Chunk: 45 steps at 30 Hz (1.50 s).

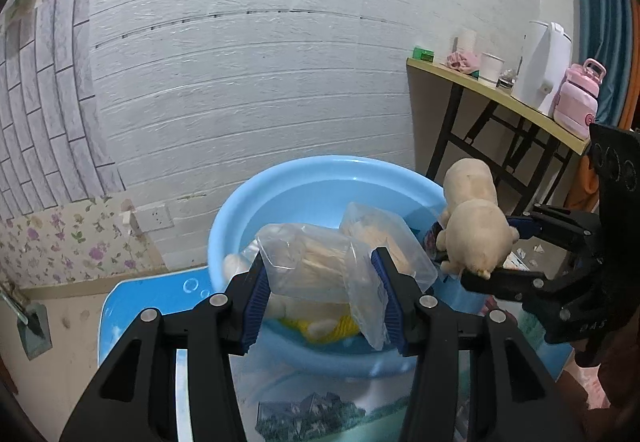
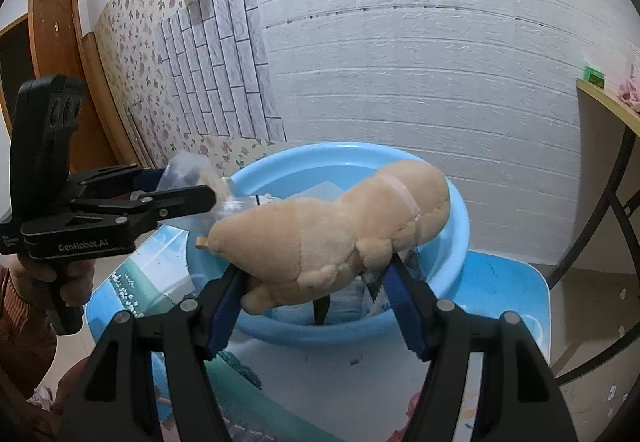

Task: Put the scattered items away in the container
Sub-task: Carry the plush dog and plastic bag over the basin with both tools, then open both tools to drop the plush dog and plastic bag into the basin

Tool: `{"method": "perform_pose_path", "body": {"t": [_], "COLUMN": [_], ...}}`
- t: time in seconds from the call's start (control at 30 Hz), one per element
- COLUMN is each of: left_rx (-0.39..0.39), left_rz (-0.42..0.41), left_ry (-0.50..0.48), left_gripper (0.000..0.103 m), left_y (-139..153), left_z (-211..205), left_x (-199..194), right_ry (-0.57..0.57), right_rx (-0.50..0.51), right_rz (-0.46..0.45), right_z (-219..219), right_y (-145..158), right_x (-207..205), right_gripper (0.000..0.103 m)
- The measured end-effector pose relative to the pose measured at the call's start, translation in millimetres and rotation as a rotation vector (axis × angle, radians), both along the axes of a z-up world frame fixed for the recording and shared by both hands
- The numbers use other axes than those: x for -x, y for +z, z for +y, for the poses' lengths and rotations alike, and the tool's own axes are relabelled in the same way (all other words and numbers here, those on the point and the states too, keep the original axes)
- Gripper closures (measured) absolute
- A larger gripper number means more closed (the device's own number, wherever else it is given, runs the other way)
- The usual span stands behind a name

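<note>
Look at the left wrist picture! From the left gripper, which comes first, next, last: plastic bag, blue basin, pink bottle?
1. Plastic bag: pinched in the left gripper jaws.
2. Blue basin: just behind and beneath the bag.
3. Pink bottle: far right, on the side table.

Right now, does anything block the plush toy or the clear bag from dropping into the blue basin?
Nothing visible does. The right tongs hold the plush toy and the left tongs the clear bag, both above the open blue basin.

left gripper [image 1: 322, 292] clamped, right gripper [image 2: 314, 302] clamped, both angled downward
</note>
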State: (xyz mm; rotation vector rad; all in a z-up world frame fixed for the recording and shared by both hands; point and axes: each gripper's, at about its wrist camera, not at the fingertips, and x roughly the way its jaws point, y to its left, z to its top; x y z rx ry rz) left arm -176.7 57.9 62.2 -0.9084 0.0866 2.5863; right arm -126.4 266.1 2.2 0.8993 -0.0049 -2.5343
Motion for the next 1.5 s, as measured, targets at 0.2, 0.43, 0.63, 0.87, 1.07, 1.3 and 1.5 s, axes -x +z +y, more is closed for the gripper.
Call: {"method": "perform_pose_path", "body": {"t": [0.2,0.43,0.63,0.87,1.07,1.3,1.5], "left_rx": [0.000,0.018,0.012,0.008,0.017,0.077,0.046], "left_rz": [-0.002,-0.026,-0.067,-0.084,-0.065,-0.038,-0.030], "left_ry": [-0.025,-0.025,0.020,0.112,0.131,0.157,0.195], "left_gripper": [0.045,0.020,0.009,0.004,0.000,0.000,0.000], "left_y": [-1,-10,-11,-7,4,17,20], "left_z": [4,13,2,-12,-13,-8,-17], "left_x": [21,39,38,22,-2,-29,-56], "right_ry": [-0.001,0.013,-0.040,-0.089,-0.128,-0.160,-0.182], "right_rx": [-0.007,-0.049,-0.099,-0.109,-0.055,-0.063,-0.035], "right_rz": [-0.023,-0.015,-0.035,-0.049,-0.079,-0.073,-0.047], "right_z": [1,-15,-34,-37,-27,-25,-27], "right_y": [-4,-5,-7,-7,-6,-8,-2], "right_x": [15,26,29,27,20,9,-6], "right_gripper": [0.036,0.031,0.026,0.025,0.019,0.012,0.012]}}
